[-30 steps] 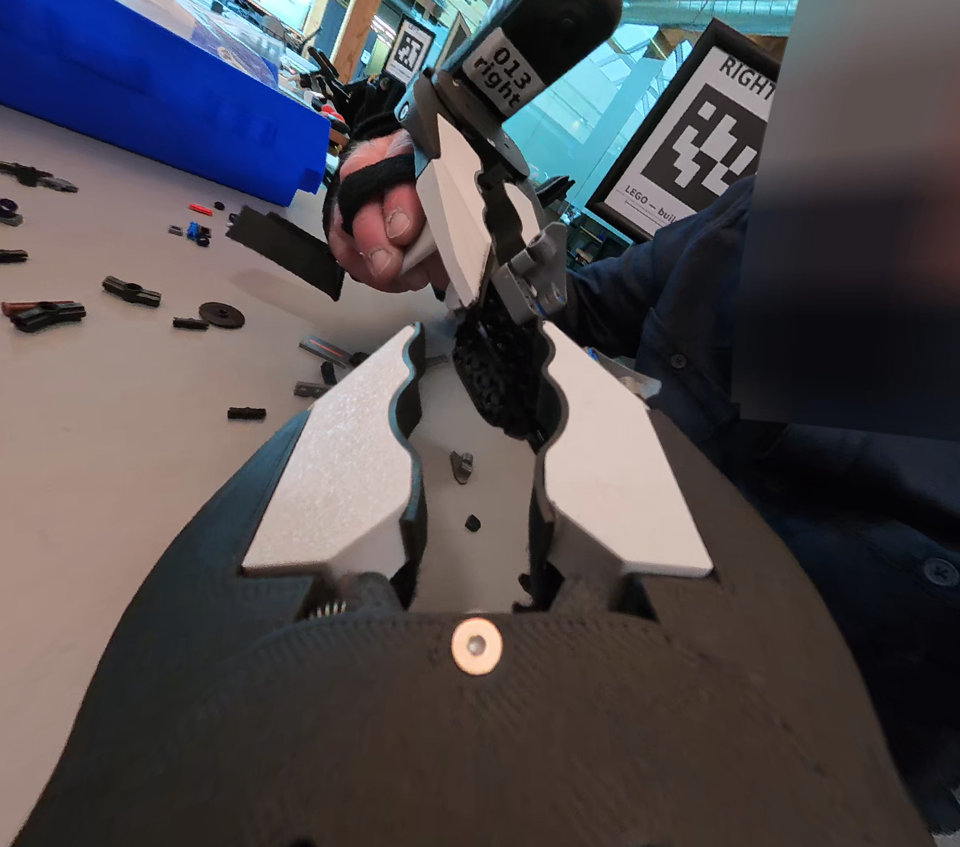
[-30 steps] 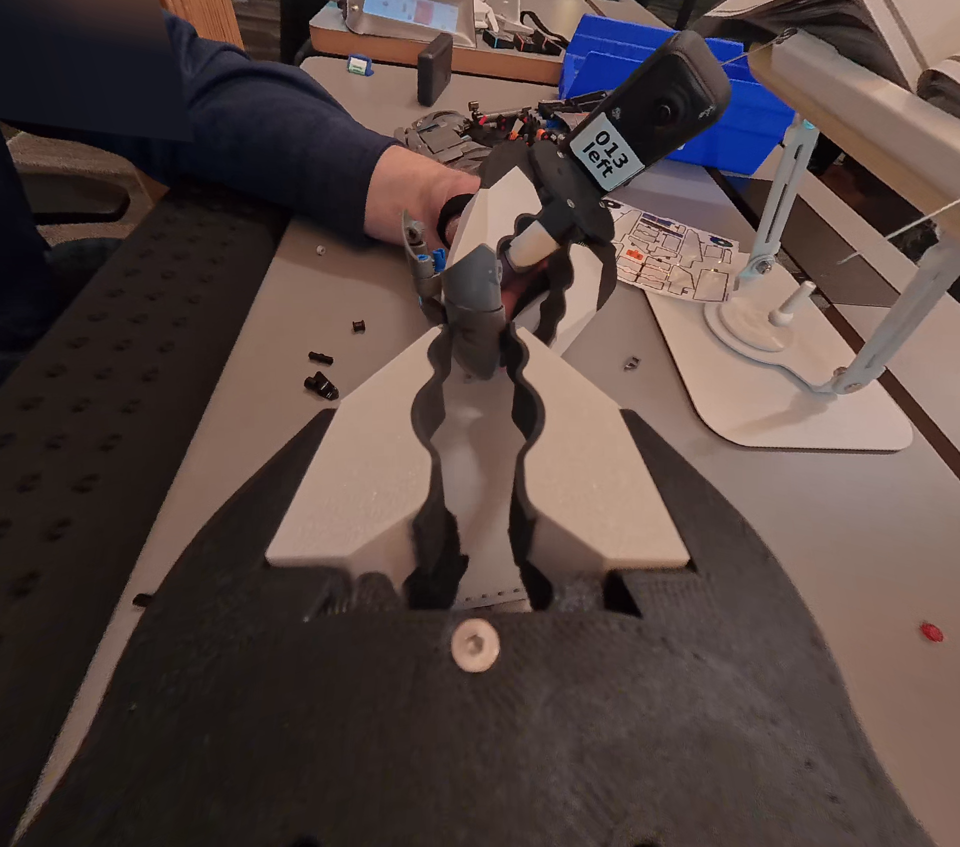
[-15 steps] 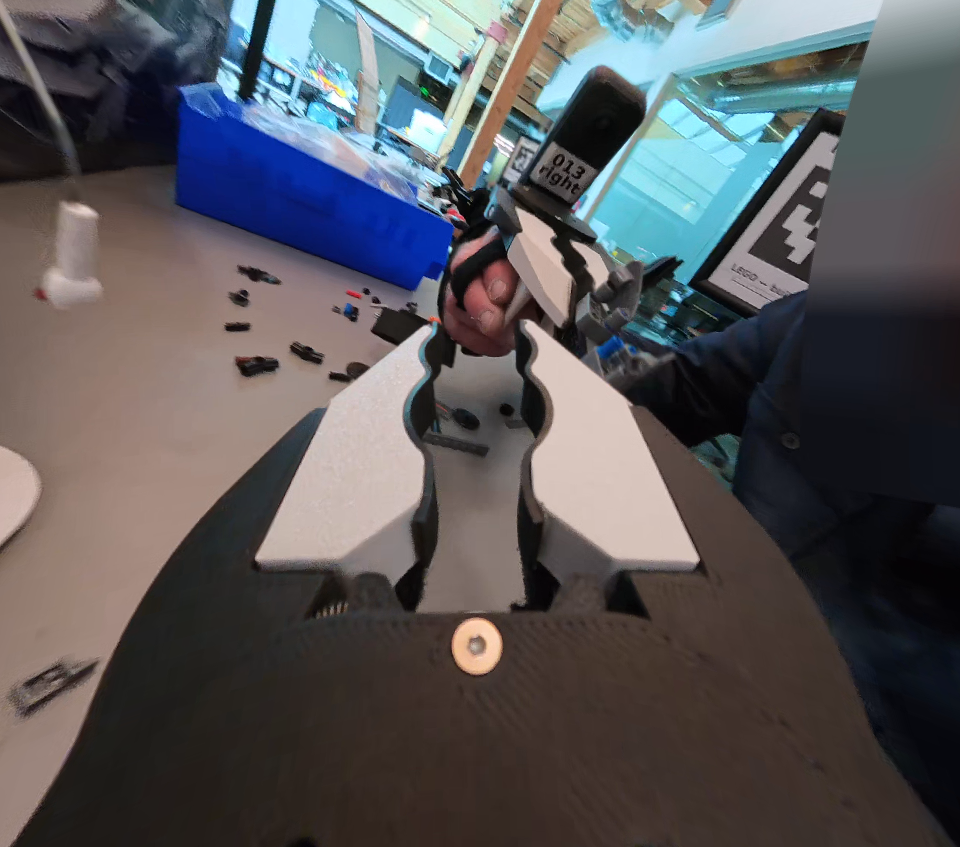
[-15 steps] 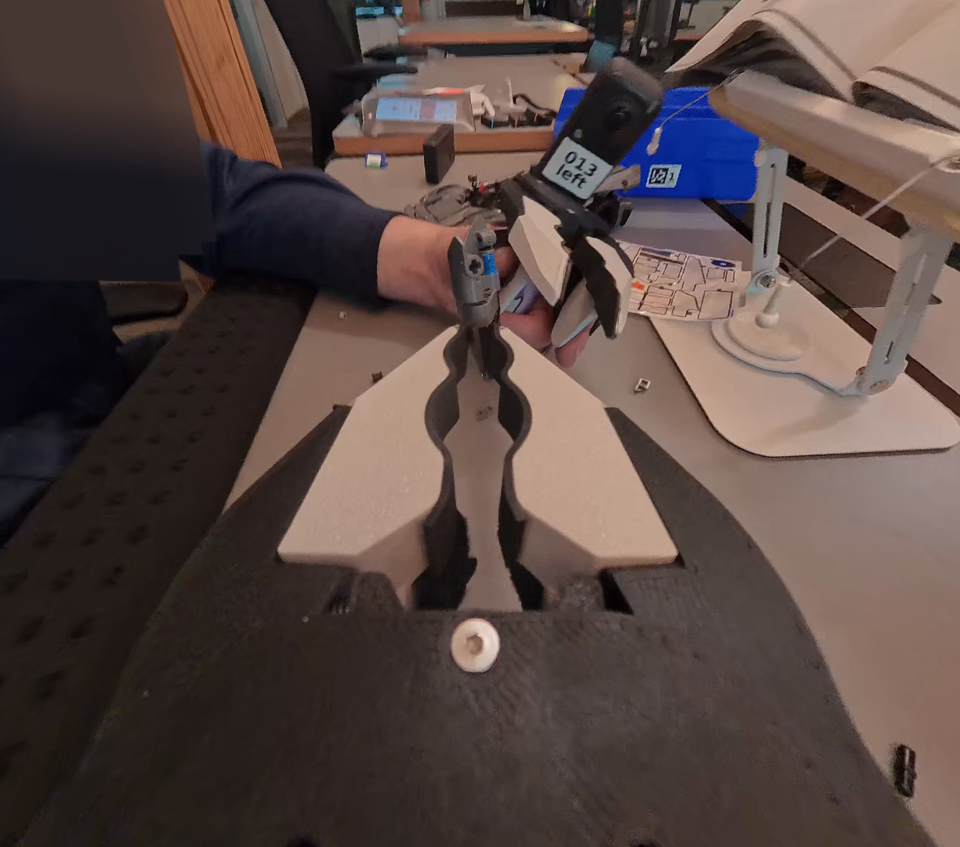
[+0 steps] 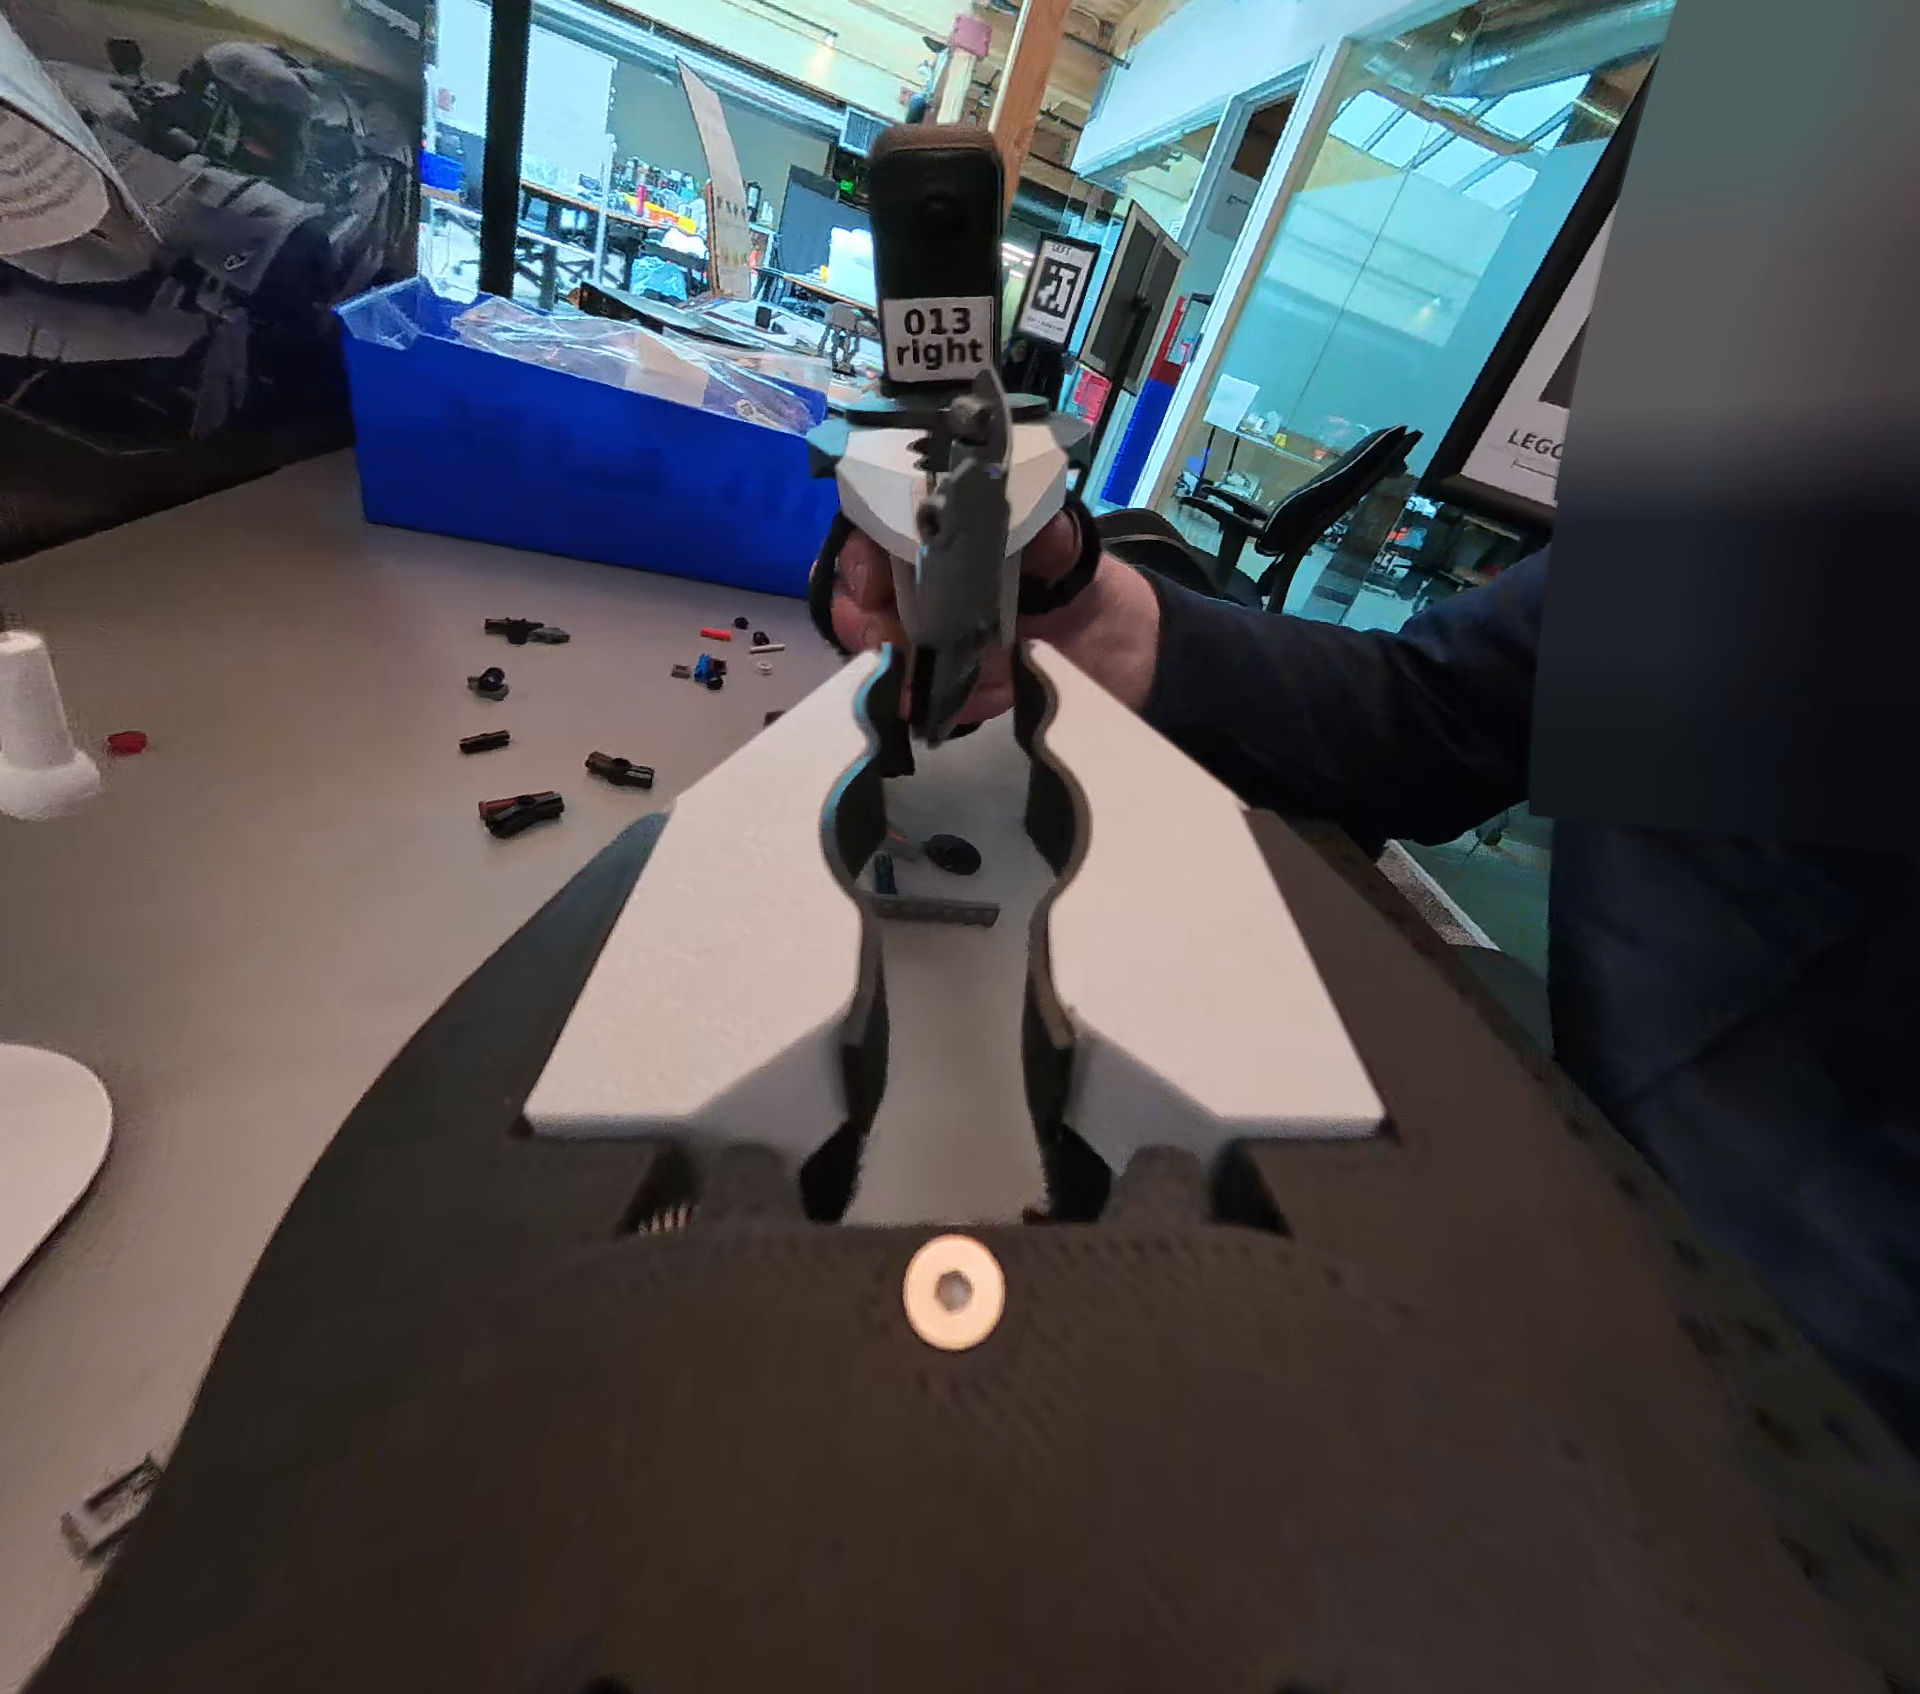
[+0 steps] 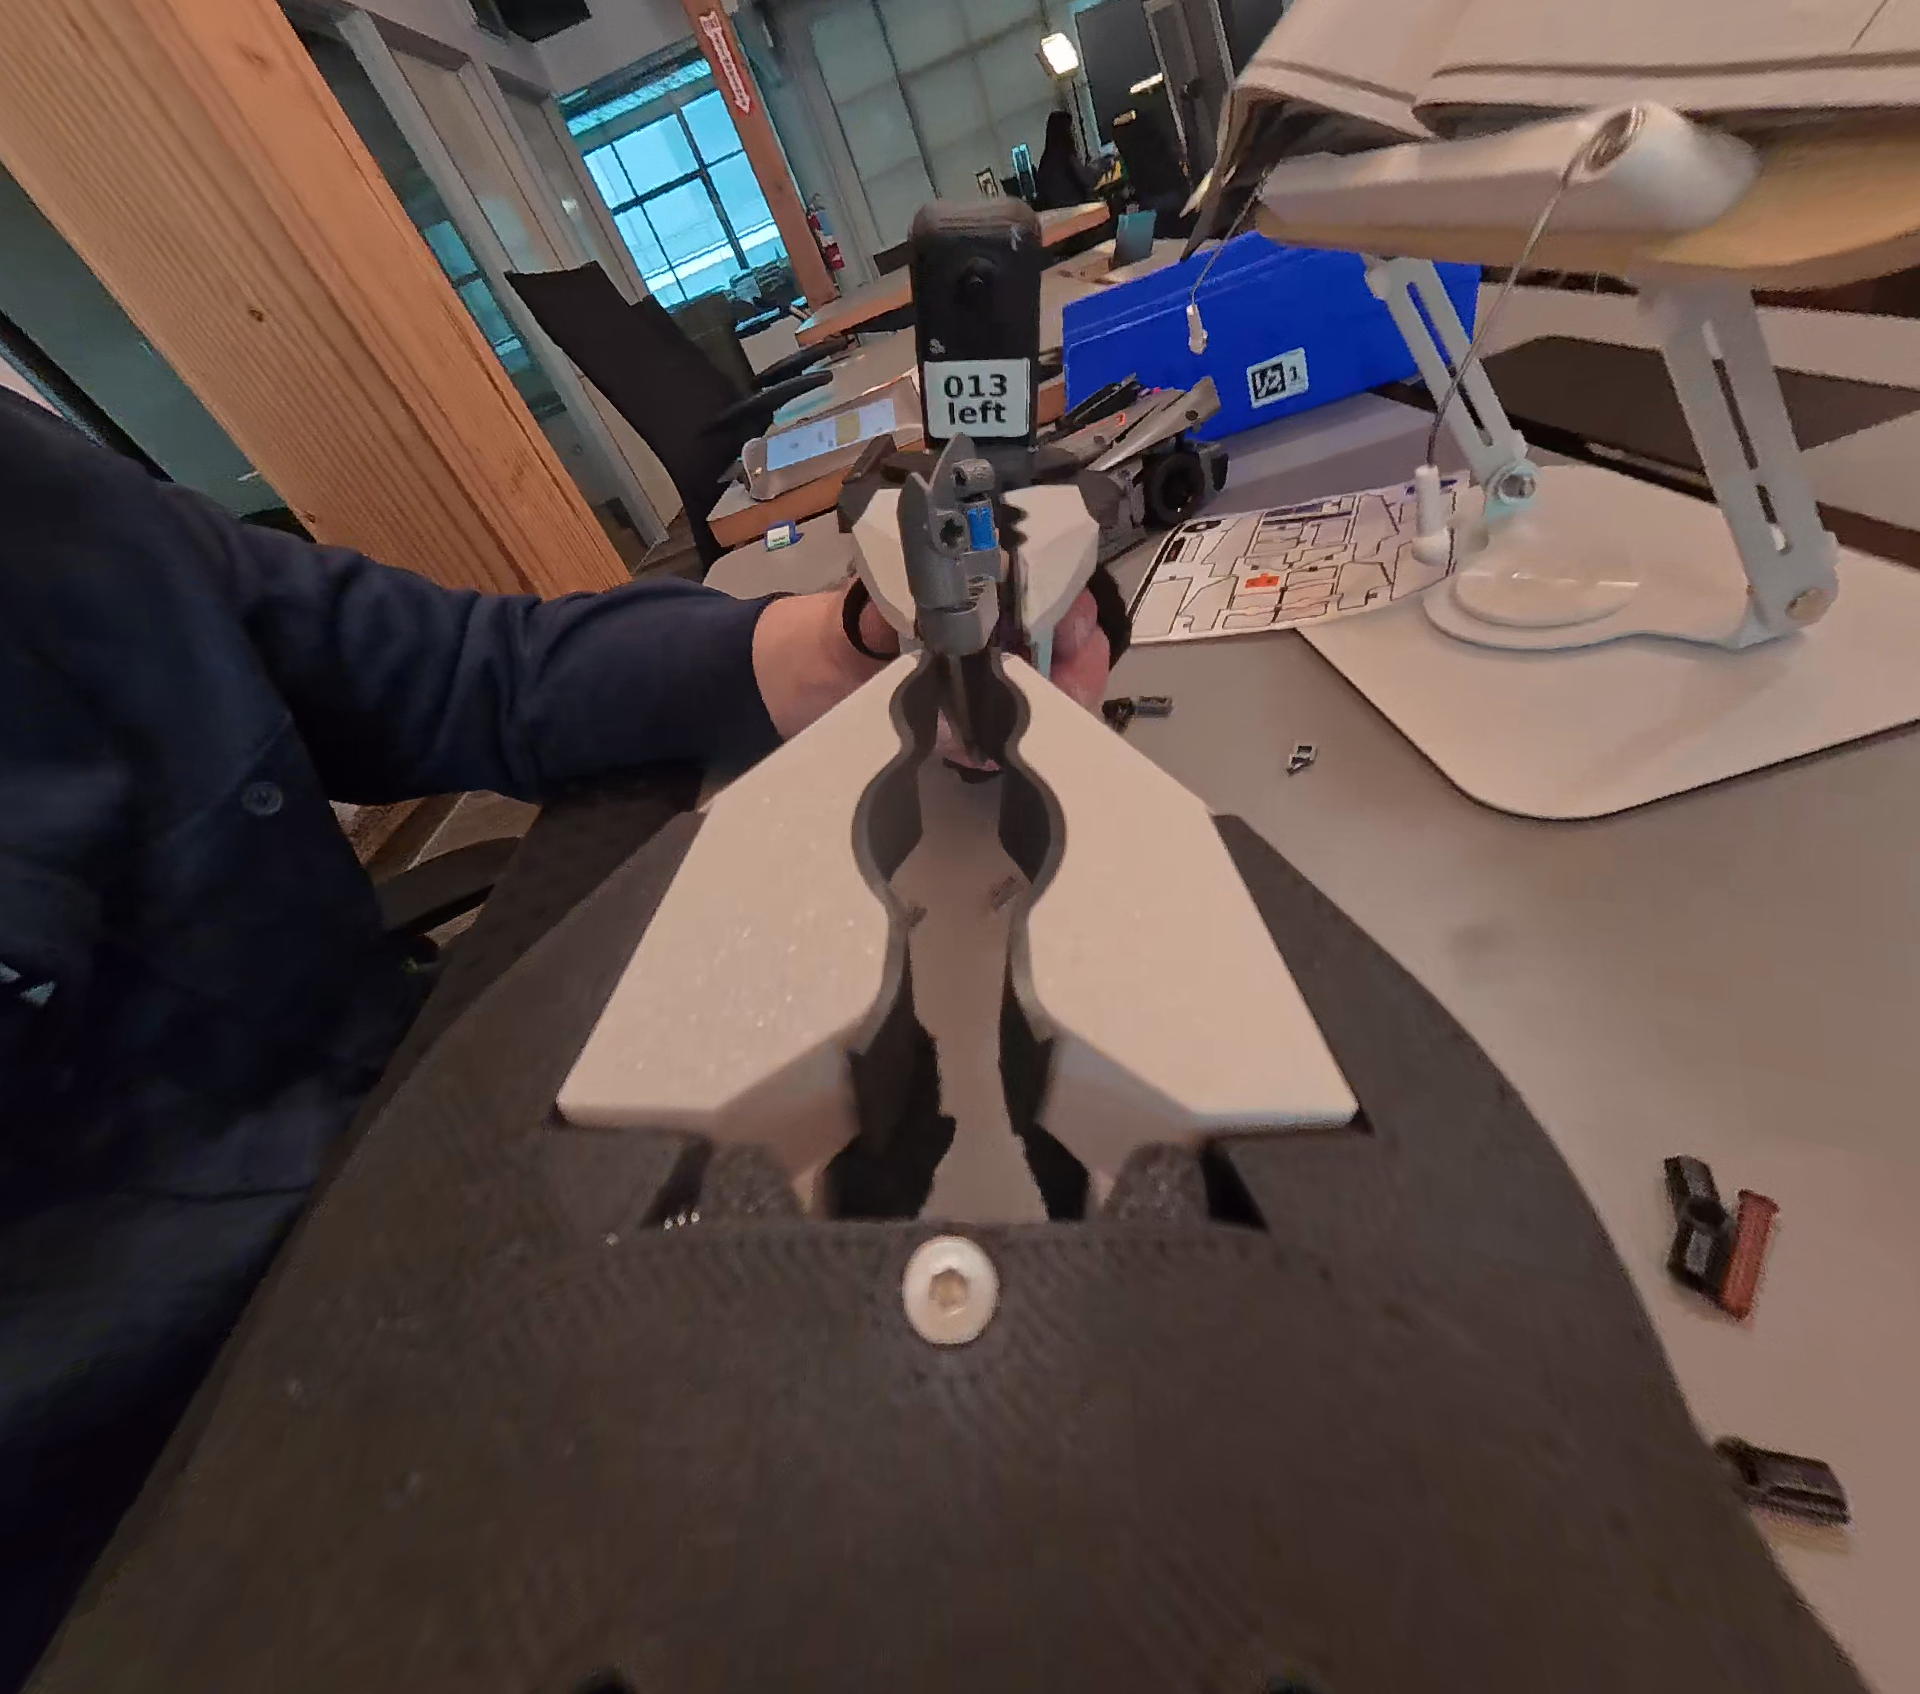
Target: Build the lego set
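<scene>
Lego piece (image 5: pixel 961 595) — a slim grey sub-assembly with a blue pin near its top — stands nearly upright at the centre of both views, raised above the table (image 5: pixel 260 865).

Your right gripper (image 6: pixel 956 678) has its fingertips pressed onto the piece's dark lower end, so only a narrow bite carries the whole thing. The main risk, as I judge it, is the piece pivoting or popping out of that small pinch if you push against it off-axis. It would then drop among the loose parts (image 5: pixel 520 808) scattered left of centre on the table.

Your left gripper (image 5: pixel 956 668) is spread part-way and holds nothing. The piece's lower tip sits in line with its gap, but you can't tell from these views whether it is actually between the fingers or beyond them — close too early and you may knock it askew.
</scene>
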Motion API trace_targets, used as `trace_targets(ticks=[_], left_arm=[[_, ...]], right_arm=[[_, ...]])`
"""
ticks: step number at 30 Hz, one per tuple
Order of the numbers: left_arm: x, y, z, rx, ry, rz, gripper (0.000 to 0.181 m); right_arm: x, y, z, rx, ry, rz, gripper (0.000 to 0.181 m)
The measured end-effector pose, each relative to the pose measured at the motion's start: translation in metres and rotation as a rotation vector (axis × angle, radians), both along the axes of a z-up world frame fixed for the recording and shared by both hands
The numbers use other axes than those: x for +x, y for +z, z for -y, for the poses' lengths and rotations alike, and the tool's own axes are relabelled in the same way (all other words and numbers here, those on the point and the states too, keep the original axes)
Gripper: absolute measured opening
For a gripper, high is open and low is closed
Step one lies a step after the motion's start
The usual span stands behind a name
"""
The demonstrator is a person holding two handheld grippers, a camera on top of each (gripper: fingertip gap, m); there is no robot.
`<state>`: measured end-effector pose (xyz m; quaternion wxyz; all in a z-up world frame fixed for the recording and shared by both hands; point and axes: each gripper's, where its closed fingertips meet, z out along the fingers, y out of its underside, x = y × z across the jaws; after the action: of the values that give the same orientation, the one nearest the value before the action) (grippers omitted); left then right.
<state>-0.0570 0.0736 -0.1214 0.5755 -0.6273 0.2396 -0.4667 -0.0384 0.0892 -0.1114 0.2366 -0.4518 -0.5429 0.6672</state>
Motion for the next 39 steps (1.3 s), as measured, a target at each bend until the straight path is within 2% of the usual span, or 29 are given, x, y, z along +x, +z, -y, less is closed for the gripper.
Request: trace_targets(ticks=[1, 6, 11, 15, 16, 18, 20, 22, 25, 29, 32, 39], left_arm=[[0.001, -0.001, -0.001, -0.005, 0.006, -0.008, 0.013], [-0.002, 0.000, -0.002, -0.012, 0.016, 0.002, 0.010], [-0.004, 0.008, -0.003, -0.048, 0.001, 0.091, 0.010], [-0.005, 0.008, -0.005, -0.079, 0.005, 0.117, 0.010], [-0.007, 0.006, -0.008, -0.094, 0.019, 0.114, 0.010], [-0.011, 0.003, -0.012, -0.129, 0.044, 0.117, 0.010], [-0.015, 0.002, -0.015, -0.156, 0.057, 0.140, 0.010], [-0.017, -0.002, -0.019, -0.190, 0.071, 0.145, 0.010], [-0.015, -0.009, -0.021, -0.223, 0.078, 0.122, 0.010], [-0.010, -0.010, -0.021, -0.235, 0.079, 0.095, 0.010], [-0.007, -0.014, -0.021, -0.241, 0.082, 0.064, 0.010], [-0.006, -0.017, -0.021, -0.252, 0.088, 0.048, 0.010]], right_arm=[[-0.001, -0.002, 0.000, -0.005, 0.002, 0.006, 0.006], [-0.005, -0.003, -0.004, -0.004, -0.038, 0.006, 0.008], [-0.010, -0.012, -0.003, 0.136, -0.092, 0.027, 0.025], [-0.014, -0.018, -0.005, 0.409, -0.202, 0.016, 0.030], [-0.016, -0.016, -0.011, 0.499, -0.265, 0.004, 0.036], [-0.016, -0.015, -0.025, 0.750, -0.401, 0.001, 0.060], [-0.015, -0.015, -0.030, 0.996, -0.482, -0.008, 0.069], [-0.019, -0.012, -0.025, 1.165, -0.520, -0.032, 0.077], [-0.024, -0.008, -0.021, 1.362, -0.571, -0.059, 0.078], [-0.027, -0.027, -0.026, 1.461, -0.533, 0.013, 0.070], [-0.027, -0.032, -0.024, 1.502, -0.508, 0.032, 0.059], [-0.028, -0.038, -0.021, 1.480, -0.472, 0.069, 0.054]])
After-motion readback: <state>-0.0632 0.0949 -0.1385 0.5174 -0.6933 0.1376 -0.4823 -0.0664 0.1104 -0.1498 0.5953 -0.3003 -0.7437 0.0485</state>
